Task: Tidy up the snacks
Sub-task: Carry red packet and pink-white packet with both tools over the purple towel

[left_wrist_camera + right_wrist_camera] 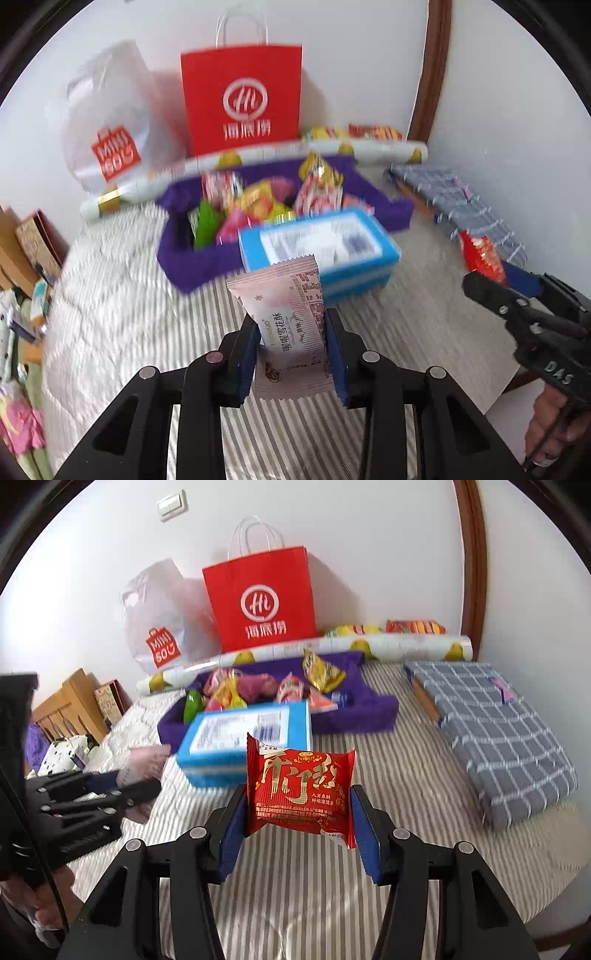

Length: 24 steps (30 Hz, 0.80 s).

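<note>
Snacks are partly gathered: seen from the left wrist, a purple tray (207, 258) on the striped bed (122, 295) already holds a jumble of bright packets (255, 201), with a blue box (354, 275) sitting just in front of it. The left tool (291, 347) is clamped on a pink snack packet (284, 314), held upright above the bedcover and short of the tray, so this one is not yet put away. At the right edge the right tool (491, 288) shows with a red packet (482, 254) at its tip. A red paper bag (243, 99) and a white plastic bag (110, 122) stand against the wall behind. From the right wrist, the right tool (299, 816) is closed on that red packet (301, 786), likewise carried in the air before the blue box (207, 766) and the purple tray (369, 709). More packets (384, 627) lie by the wall beyond a patterned roll (369, 646), apparently still unsorted. By this look the job is well underway, with two packets in hand and a few left.
</note>
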### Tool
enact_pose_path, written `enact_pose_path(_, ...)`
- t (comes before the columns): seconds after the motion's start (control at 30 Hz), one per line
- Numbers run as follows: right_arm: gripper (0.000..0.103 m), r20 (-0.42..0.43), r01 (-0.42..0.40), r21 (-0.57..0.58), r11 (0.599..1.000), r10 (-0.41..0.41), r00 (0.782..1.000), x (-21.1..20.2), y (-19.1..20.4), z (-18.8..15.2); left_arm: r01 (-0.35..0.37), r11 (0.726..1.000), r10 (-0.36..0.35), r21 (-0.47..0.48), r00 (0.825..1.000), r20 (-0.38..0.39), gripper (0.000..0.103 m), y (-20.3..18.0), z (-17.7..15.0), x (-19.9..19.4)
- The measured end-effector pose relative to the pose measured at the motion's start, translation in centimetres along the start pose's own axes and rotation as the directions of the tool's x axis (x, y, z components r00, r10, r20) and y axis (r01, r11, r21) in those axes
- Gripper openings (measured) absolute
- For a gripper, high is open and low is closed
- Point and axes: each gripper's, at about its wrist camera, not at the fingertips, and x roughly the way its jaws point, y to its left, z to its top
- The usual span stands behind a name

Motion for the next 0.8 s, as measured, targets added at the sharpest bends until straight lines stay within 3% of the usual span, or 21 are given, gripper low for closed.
enact_pose_path(0.4, 0.053, 0.075, 0.033, -0.003, 0.999, -0.033, 0.997, 1.7, 0.1, 8.5, 0.003, 1.0, -0.002, -0.015, 0.998, 0.066, 0.033, 1.8, 10.4, 0.5)
enact_pose_path(0.8, 0.053, 0.097, 0.037, 0.025, 0.999, -0.039, 0.994, 7.3, -0.2, 13.8, 0.045, 0.998, -0.041, -0.044, 0.995, 0.091, 0.033, 4.4, 16.7, 5.5)
